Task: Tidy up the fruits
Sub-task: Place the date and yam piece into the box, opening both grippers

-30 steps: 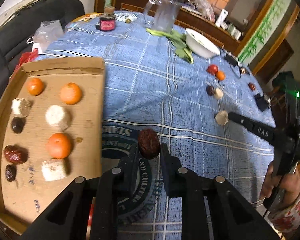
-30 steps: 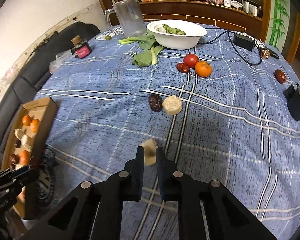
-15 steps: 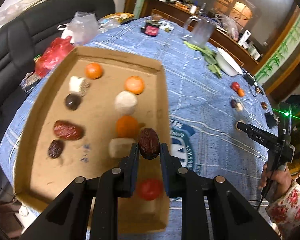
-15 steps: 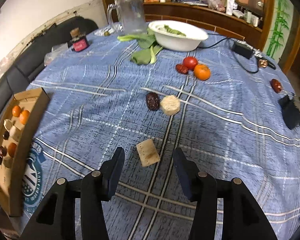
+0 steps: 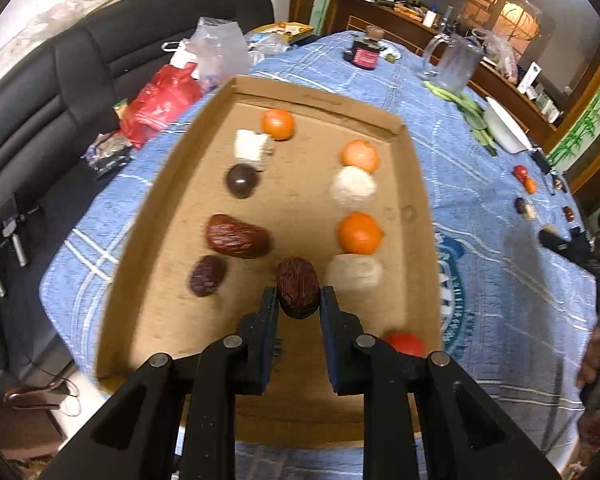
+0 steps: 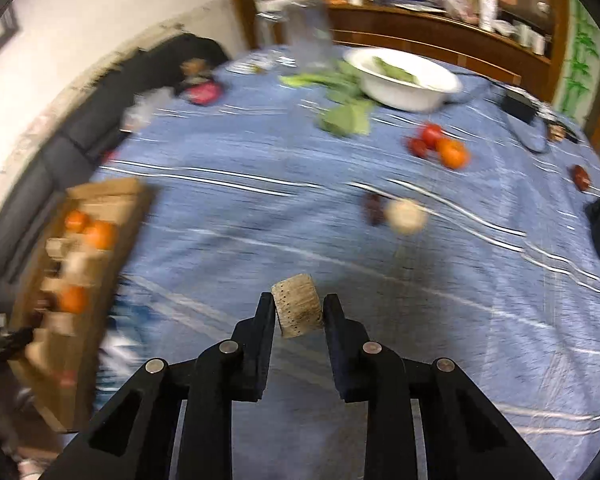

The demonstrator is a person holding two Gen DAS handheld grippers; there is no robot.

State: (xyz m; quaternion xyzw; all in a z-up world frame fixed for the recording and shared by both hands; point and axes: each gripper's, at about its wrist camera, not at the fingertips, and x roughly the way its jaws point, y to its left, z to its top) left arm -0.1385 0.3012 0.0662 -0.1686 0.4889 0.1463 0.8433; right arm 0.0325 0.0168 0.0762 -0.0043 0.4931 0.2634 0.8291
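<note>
My left gripper [image 5: 299, 300] is shut on a dark red date [image 5: 297, 287] and holds it over the near middle of the cardboard tray [image 5: 172, 184]. The tray holds oranges [image 5: 359, 233], pale cake pieces [image 5: 353, 189], dark dates [image 5: 236, 236] in two rows and a red tomato [image 5: 405, 343] at its near right. My right gripper [image 6: 297, 309] is shut on a tan cake block [image 6: 297, 310] above the blue tablecloth [image 6: 260, 184]. The tray also shows in the right wrist view [image 6: 100, 196], at the far left.
Loose on the cloth lie a tomato [image 6: 431, 135], an orange [image 6: 453, 154], a date [image 6: 373, 208], a round cake [image 6: 406, 216] and another date [image 6: 581, 176]. A white bowl [image 6: 404, 80], greens [image 6: 346, 116], a glass jug [image 5: 454, 62] and bags [image 5: 160, 96] stand further back.
My left gripper has carried the date from the cloth to over the tray. My right gripper opened around the cake block, then shut on it and swung toward the tray.
</note>
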